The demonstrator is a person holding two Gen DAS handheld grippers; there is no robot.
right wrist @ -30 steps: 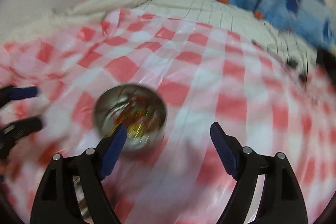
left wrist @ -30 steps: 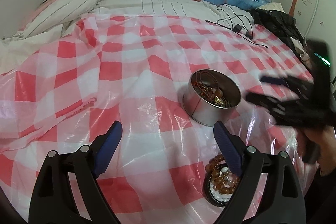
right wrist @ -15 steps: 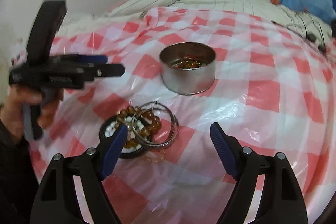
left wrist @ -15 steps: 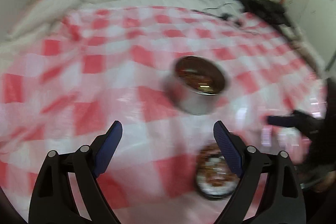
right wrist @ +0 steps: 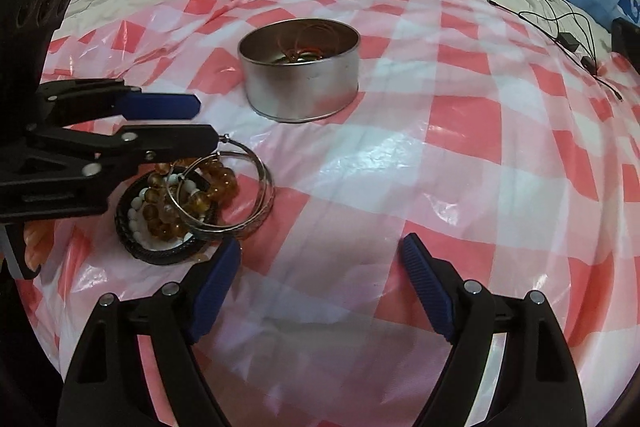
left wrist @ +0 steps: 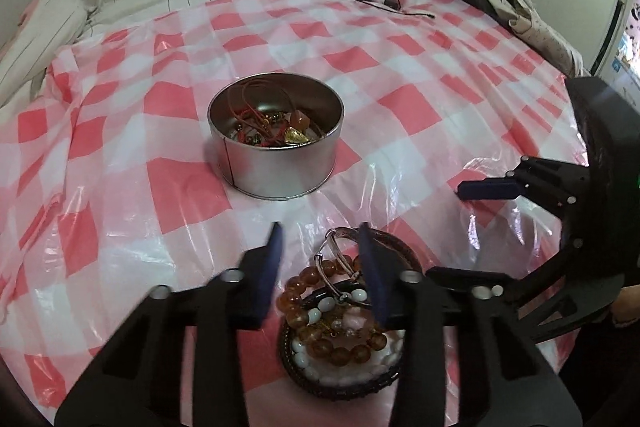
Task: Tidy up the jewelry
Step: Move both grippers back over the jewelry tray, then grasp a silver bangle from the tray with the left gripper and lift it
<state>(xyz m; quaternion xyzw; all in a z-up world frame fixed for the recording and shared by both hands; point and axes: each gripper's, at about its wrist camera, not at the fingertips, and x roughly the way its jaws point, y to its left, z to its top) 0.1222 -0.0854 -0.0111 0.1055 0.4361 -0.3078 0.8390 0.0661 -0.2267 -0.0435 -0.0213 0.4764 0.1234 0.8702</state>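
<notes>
Amber beads point(left wrist: 320, 331) and thin silver hoops point(right wrist: 232, 195) lie heaped in a black tray point(left wrist: 340, 383) on the bed's plastic sheet point(left wrist: 120, 187), near the tin point(left wrist: 276, 147). Your left tool point(left wrist: 320, 255) is partly closed above them, gripping nothing; your right tool point(right wrist: 320, 267) gapes empty. Hoops are light, stiff and slippery: pinch one rim.
</notes>
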